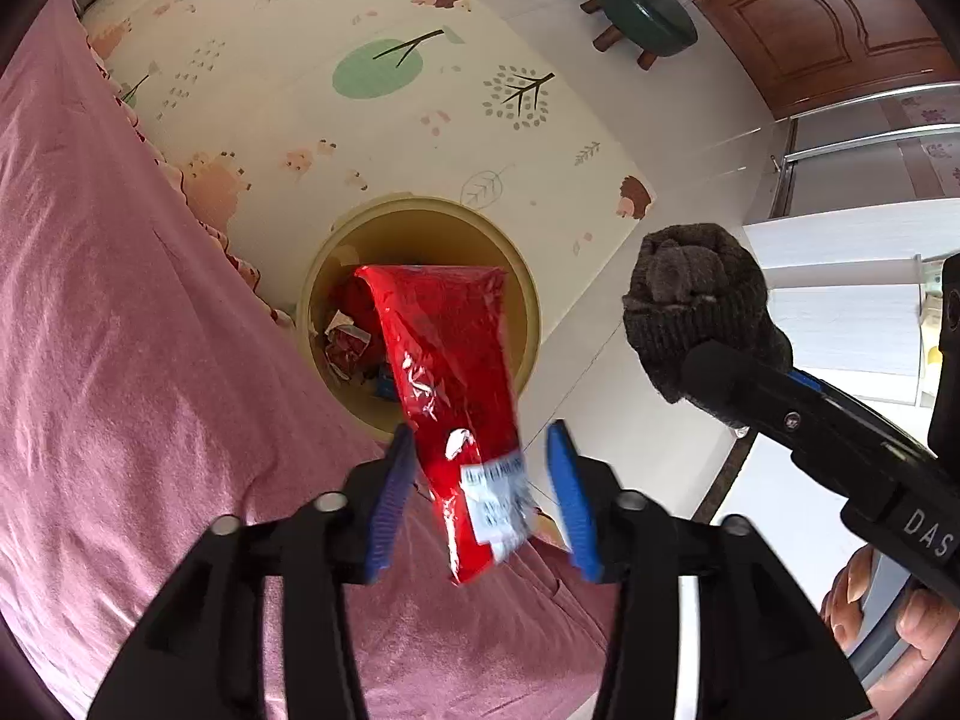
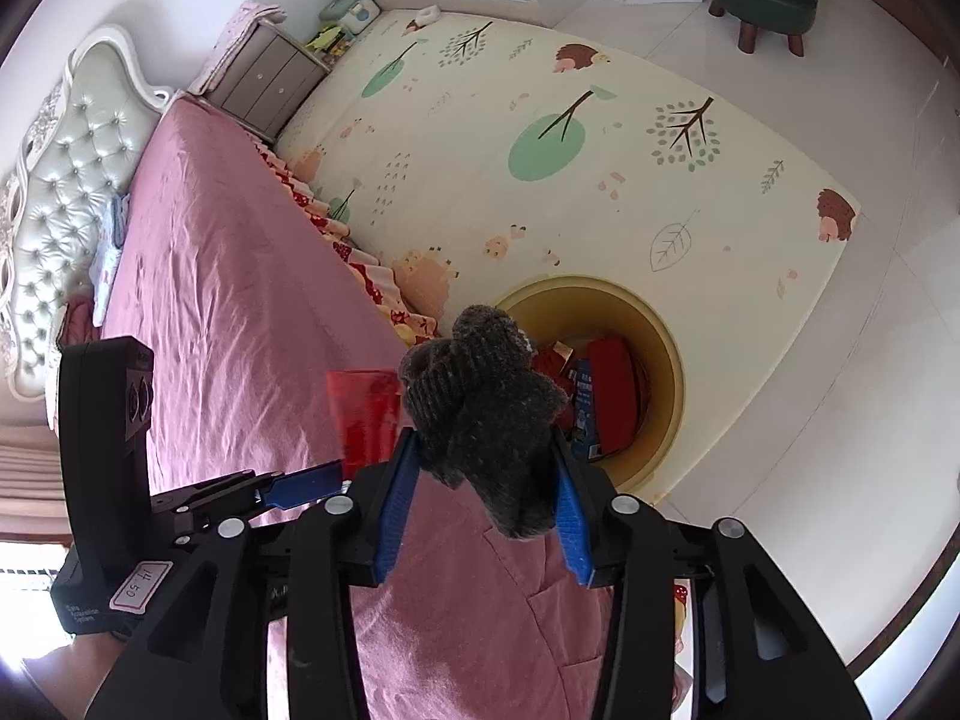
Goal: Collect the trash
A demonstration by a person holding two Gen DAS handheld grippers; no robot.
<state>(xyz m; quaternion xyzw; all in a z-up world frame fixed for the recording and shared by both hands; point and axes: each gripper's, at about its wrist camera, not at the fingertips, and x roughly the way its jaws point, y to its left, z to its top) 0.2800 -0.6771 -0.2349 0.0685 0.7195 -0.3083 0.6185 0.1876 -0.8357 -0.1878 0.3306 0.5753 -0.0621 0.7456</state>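
A red plastic wrapper (image 1: 456,384) with a white label hangs between the blue pads of my left gripper (image 1: 480,450), blurred, over the yellow trash bin (image 1: 516,276). The jaws stand apart and the right pad does not touch it. The bin holds several red and blue wrappers. My right gripper (image 2: 486,450) is shut on a balled dark grey sock (image 2: 480,396), held above the bed's edge beside the bin (image 2: 666,354). The sock also shows in the left wrist view (image 1: 696,300), right of the bin. The wrapper shows at left in the right wrist view (image 2: 366,414).
The pink bed (image 1: 120,360) fills the left side, its edge next to the bin. A patterned play mat (image 2: 600,150) covers the floor. A green stool (image 1: 648,12) stands near the wooden door (image 1: 840,18). A nightstand (image 2: 264,84) stands by the headboard.
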